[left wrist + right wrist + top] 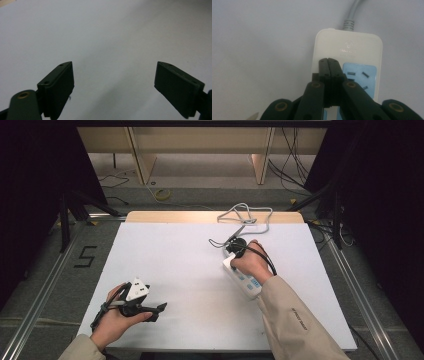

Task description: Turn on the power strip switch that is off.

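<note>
A white power strip (248,284) with blue socket panels lies on the white table (185,265), right of the middle. Its grey cable (250,212) runs off toward the far edge. My right gripper (234,254) hovers over the cable end of the strip, with the hand (252,264) covering the middle of it. In the right gripper view the power strip (362,47) and its cable (350,15) lie under my right gripper (328,60), whose jaws are pressed together with nothing between them. My left gripper (160,309) rests at the near left, pointing right. My left gripper (115,68) stands open over bare tabletop.
The table's far wooden edge (210,216) borders a floor with loose cables and a yellow tape roll (161,195). A black "5" mark (86,256) is on the floor to the left. Dark curtains and stands flank both sides.
</note>
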